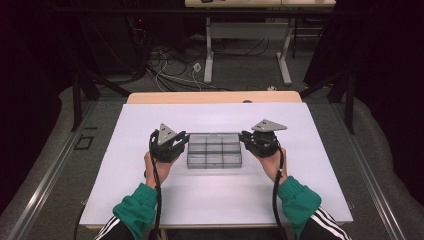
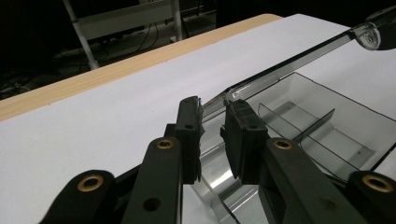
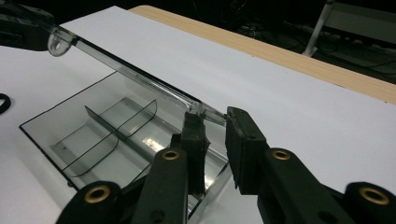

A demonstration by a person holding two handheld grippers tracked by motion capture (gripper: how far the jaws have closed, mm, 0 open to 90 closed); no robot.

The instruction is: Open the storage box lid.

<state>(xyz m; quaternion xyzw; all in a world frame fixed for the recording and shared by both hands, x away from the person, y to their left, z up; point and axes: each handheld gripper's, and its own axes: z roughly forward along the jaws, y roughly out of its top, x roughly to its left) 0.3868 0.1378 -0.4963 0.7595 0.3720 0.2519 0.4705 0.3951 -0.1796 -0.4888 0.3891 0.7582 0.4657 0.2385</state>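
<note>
The left gripper's (image 2: pixel 212 135) jaws are clamped on one end of the clear divided box's lid (image 2: pixel 285 65), and the right gripper's (image 3: pixel 215 140) jaws on the other. The lid's long axis runs between them, raised above the box (image 1: pixel 214 150) mid-table (image 1: pixel 300 200).

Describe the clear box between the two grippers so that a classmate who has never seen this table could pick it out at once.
Find the white table top and look to its middle, between the left gripper and the right gripper. There lies a shallow see-through plastic organiser box. Thin inner walls split it into small compartments, and a gripper grasps each end.
</note>
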